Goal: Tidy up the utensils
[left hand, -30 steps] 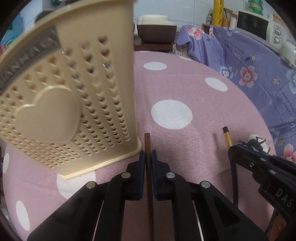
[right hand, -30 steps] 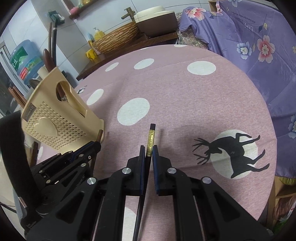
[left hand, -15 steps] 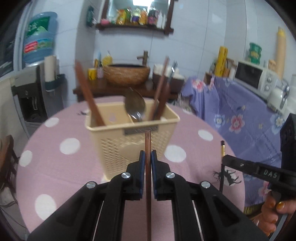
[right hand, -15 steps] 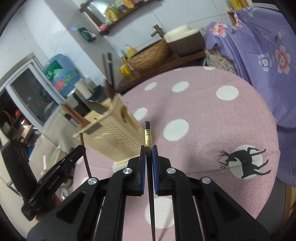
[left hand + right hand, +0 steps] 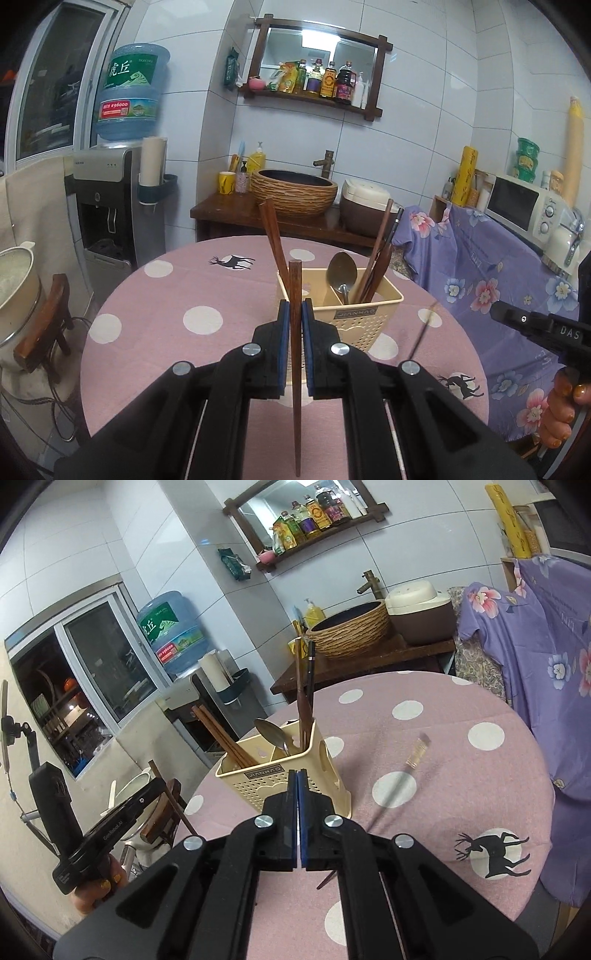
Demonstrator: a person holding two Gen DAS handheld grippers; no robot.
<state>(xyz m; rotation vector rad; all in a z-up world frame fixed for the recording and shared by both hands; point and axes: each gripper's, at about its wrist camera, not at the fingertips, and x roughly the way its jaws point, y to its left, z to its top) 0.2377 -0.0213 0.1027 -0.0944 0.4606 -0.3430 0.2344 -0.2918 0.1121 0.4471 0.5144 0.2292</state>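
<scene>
A cream plastic utensil holder (image 5: pixel 364 317) (image 5: pixel 258 779) stands on the pink dotted table; it holds brown chopsticks (image 5: pixel 271 240), a metal spoon (image 5: pixel 341 275) and dark utensils. My left gripper (image 5: pixel 294 308) is shut on a brown wooden chopstick (image 5: pixel 294 295), raised in front of the holder. My right gripper (image 5: pixel 297 779) has its jaws together with nothing between them. A black chopstick with a gold end (image 5: pixel 400 779) appears blurred, off the gripper, over the table to the right of the holder; it also shows in the left wrist view (image 5: pixel 421 330).
The round table (image 5: pixel 443 746) has a pink cloth with white dots and deer prints. A wooden chair (image 5: pixel 44 325) stands at its left. A purple floral cloth (image 5: pixel 480 266) covers furniture at the right. A water dispenser (image 5: pixel 110 206) and a sink counter (image 5: pixel 295 218) stand behind.
Both grippers have risen and tilted up from the table. The black chopstick has left the right gripper and is blurred beside it. The left gripper still holds the brown chopstick.
</scene>
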